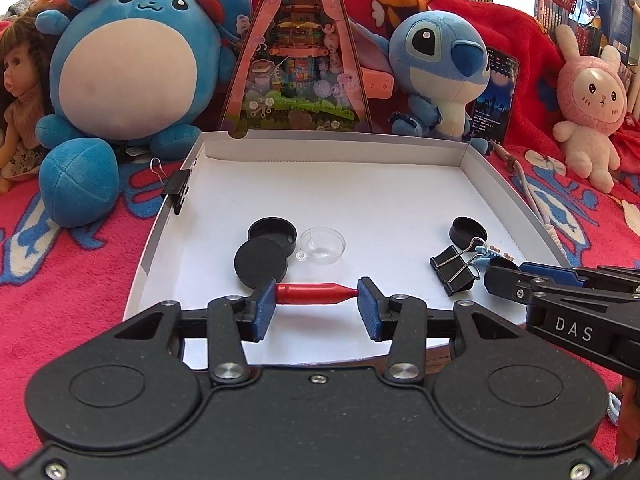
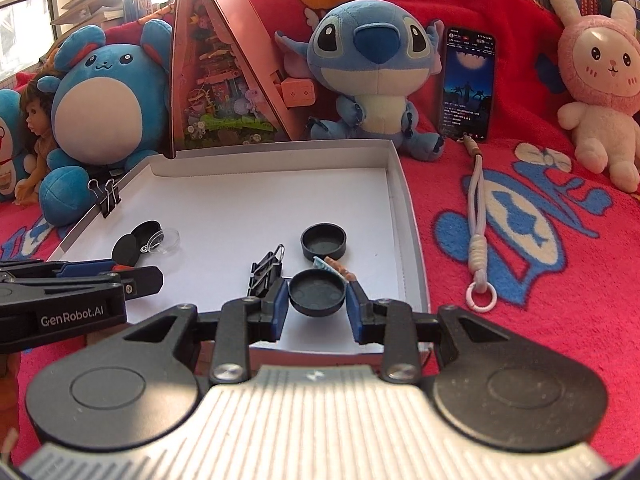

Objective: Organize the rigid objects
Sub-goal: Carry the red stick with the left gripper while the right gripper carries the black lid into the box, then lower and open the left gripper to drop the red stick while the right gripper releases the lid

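Note:
My left gripper (image 1: 317, 295) is shut on a red bullet-shaped piece (image 1: 314, 293), held crosswise over the near part of a white box lid (image 1: 340, 184). My right gripper (image 2: 317, 294) is shut on a black round cap (image 2: 317, 292), hollow side up, above the lid's near right. In the right wrist view, another black cap (image 2: 323, 241) lies just behind it. Two black caps (image 1: 267, 249) and a clear dish (image 1: 323, 245) lie mid-lid. A black binder clip (image 1: 456, 270) and a small blue item (image 2: 325, 263) rest near the right gripper.
A second binder clip (image 1: 178, 188) grips the lid's left wall. Plush toys (image 1: 132, 60), a doll (image 1: 18, 92), a pink triangular toy box (image 1: 296, 60) and a phone (image 2: 468, 84) stand behind on the red blanket. A corded strap (image 2: 478, 248) lies right of the lid.

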